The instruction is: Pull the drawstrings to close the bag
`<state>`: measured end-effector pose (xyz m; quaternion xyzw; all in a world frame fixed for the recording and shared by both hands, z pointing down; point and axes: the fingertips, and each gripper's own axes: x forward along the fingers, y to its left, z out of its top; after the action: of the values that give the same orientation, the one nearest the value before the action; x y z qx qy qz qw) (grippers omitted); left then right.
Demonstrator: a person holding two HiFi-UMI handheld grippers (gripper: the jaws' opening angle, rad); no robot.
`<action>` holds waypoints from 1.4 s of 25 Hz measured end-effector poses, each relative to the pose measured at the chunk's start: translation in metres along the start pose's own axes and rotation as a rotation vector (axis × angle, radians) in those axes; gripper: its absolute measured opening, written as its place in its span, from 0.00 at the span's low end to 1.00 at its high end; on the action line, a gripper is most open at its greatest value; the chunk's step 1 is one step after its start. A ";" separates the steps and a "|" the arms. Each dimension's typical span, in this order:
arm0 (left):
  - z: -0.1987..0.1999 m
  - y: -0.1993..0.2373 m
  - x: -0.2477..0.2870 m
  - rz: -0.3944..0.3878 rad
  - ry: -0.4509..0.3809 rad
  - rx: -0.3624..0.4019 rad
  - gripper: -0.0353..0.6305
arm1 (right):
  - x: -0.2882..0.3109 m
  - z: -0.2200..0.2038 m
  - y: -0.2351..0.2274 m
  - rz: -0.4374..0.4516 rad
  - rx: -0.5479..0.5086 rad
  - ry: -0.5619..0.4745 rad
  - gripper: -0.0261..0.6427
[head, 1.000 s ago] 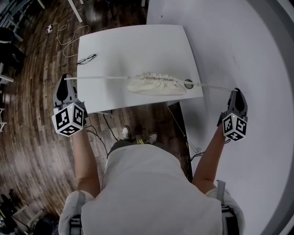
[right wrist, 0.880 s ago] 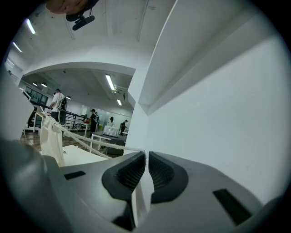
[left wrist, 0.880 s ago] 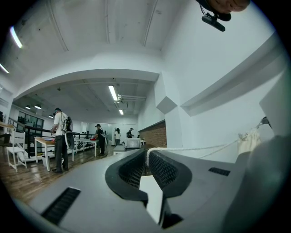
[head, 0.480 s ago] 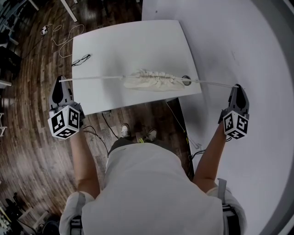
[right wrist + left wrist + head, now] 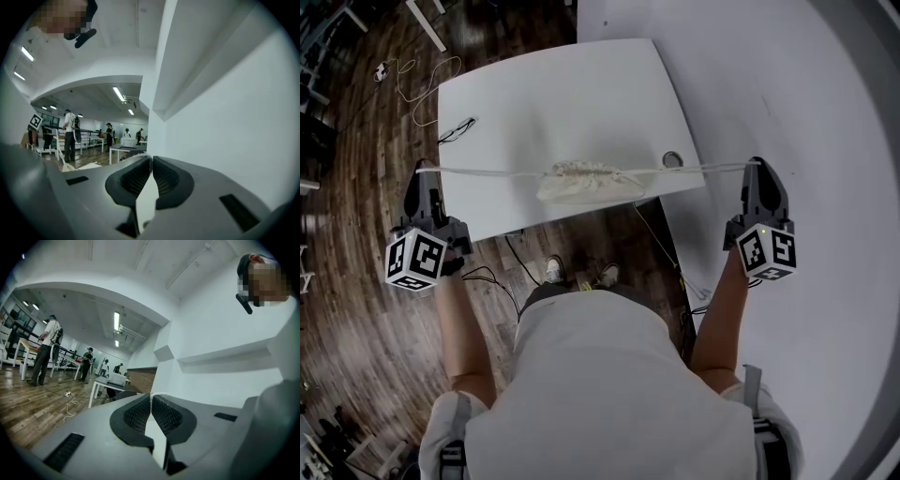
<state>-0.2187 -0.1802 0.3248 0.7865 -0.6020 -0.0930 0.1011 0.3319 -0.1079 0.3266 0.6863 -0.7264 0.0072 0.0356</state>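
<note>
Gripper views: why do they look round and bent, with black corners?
Left gripper view: a wide-angle lens bows the straight lines of the wall and blackens the corners. Right gripper view: the same, with bright ceiling lights. Head view: the table edges curve.

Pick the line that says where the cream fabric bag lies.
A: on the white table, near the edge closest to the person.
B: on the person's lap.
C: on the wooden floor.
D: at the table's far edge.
A: the cream gathered fabric bag lies on the white table, close to the edge nearest the person, with its white drawstrings running out to both sides.
</note>
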 end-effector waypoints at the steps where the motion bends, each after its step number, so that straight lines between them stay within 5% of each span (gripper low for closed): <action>1: 0.002 -0.008 0.000 -0.018 0.000 0.006 0.09 | 0.003 0.005 0.011 0.027 0.021 -0.010 0.11; 14: 0.043 -0.051 -0.010 -0.097 -0.076 0.005 0.09 | 0.016 0.076 0.057 0.160 0.107 -0.139 0.11; 21: 0.038 -0.051 -0.014 -0.071 -0.060 0.060 0.09 | 0.039 0.068 0.082 0.234 0.136 -0.129 0.11; 35: 0.029 -0.039 -0.024 -0.101 -0.049 0.055 0.09 | 0.042 0.060 0.148 0.318 0.137 -0.098 0.11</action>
<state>-0.1968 -0.1488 0.2873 0.8158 -0.5662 -0.1010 0.0599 0.1794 -0.1452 0.2752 0.5632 -0.8244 0.0291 -0.0482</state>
